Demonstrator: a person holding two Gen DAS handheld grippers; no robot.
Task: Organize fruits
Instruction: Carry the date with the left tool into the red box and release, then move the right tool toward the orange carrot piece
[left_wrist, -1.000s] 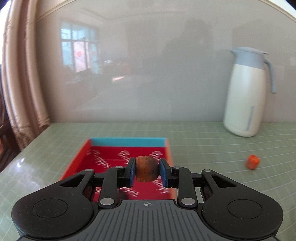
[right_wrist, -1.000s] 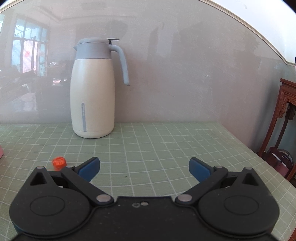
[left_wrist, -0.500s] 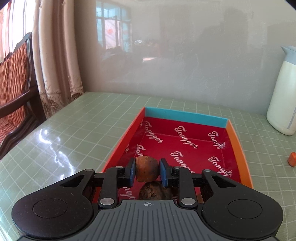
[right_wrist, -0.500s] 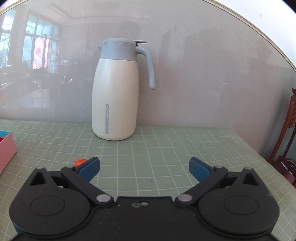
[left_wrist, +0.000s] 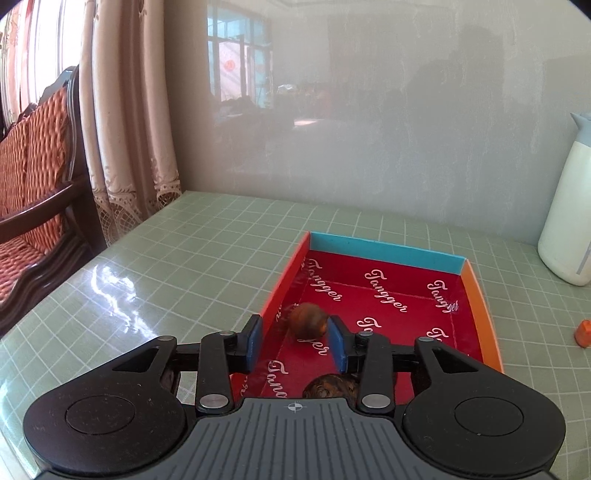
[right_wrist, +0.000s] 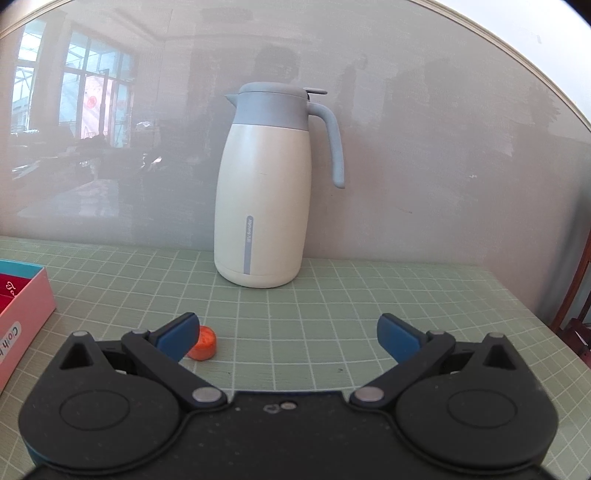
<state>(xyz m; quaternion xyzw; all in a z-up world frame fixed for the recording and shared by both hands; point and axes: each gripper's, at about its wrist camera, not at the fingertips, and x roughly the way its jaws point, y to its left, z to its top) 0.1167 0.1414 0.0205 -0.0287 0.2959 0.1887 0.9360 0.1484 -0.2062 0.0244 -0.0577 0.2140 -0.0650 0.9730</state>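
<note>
My left gripper (left_wrist: 295, 329) hangs over the near left part of a red-lined box (left_wrist: 384, 252) with a blue far wall and orange sides. Its jaws are opening. A brown round fruit (left_wrist: 307, 319) sits blurred between them, close to the right pad and clear of the left one. A second brown, wrinkled fruit (left_wrist: 331, 386) lies in the box below, partly hidden by the gripper body. In the right wrist view my right gripper (right_wrist: 288, 332) stands wide open over the green mat, holding nothing. A small orange piece (right_wrist: 202, 343) lies just past its left fingertip.
A tall cream jug (right_wrist: 262, 206) with a grey-blue lid stands against the wall, right of the box. The box's pink outer side (right_wrist: 26, 306) is at the left edge. A wooden chair (left_wrist: 29, 184) and a curtain (left_wrist: 122, 129) stand past the table's left edge.
The left gripper swung left over the box, then its jaws parted and let go of the brown fruit. The right gripper shifted left, bringing the orange piece near its left finger.
</note>
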